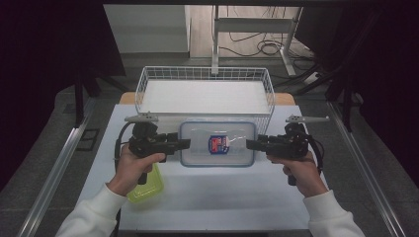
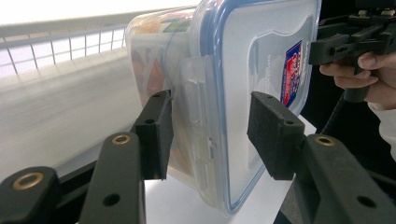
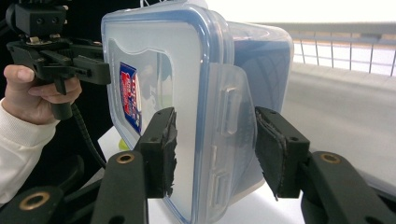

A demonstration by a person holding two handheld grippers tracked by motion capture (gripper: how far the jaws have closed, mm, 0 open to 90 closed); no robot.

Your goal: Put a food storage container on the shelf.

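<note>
the person is holding a clear plastic container (image 1: 217, 144) with a blue-rimmed lid between 2 grippers, over the middle of the white table (image 1: 217, 202), just in front of the wire basket (image 1: 205, 79) at the far edge. the left gripper (image 1: 185, 143) is pinching the container's left end, its pads bracketing the side latch; in the left gripper view the lid (image 2: 261, 60) is facing right. the right gripper (image 1: 249, 144) is gripping the opposite end the same way. a red and blue label (image 1: 218, 143) is sitting on the lid. a yellow-green tub (image 1: 148, 187) is lying near the left edge, partly under the left hand (image 1: 132, 165).
</note>
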